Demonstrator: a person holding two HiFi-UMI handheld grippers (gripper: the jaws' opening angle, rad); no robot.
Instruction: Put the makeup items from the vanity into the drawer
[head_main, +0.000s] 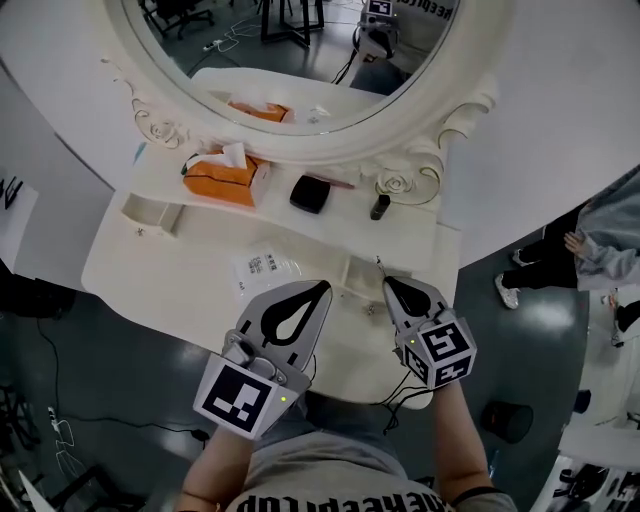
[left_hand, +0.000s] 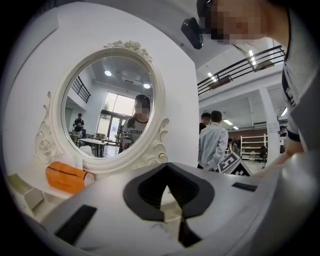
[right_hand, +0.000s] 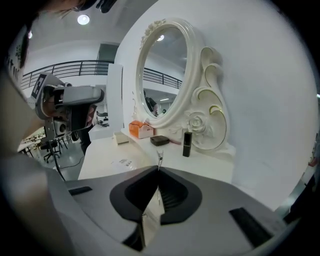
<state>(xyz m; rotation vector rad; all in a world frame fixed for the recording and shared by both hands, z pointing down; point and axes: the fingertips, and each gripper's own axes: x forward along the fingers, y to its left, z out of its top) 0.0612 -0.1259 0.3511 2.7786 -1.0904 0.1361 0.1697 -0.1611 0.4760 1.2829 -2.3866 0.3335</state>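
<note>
Right tool (right_hand: 159, 171), lipstick (right_hand: 187, 144) beyond

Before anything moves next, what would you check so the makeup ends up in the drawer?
1. Right gripper on the small metal drawer pull: ok, jaws shut on it.
2. Left gripper free for picking: ok, jaws together, nothing between them.
3. Drawer open wide enough: cannot tell.
4. Black cylindrical lipstick tube upright on the white vanity: ok.
5. Flat black square compact in the open, apart from the tube: ok.
</note>
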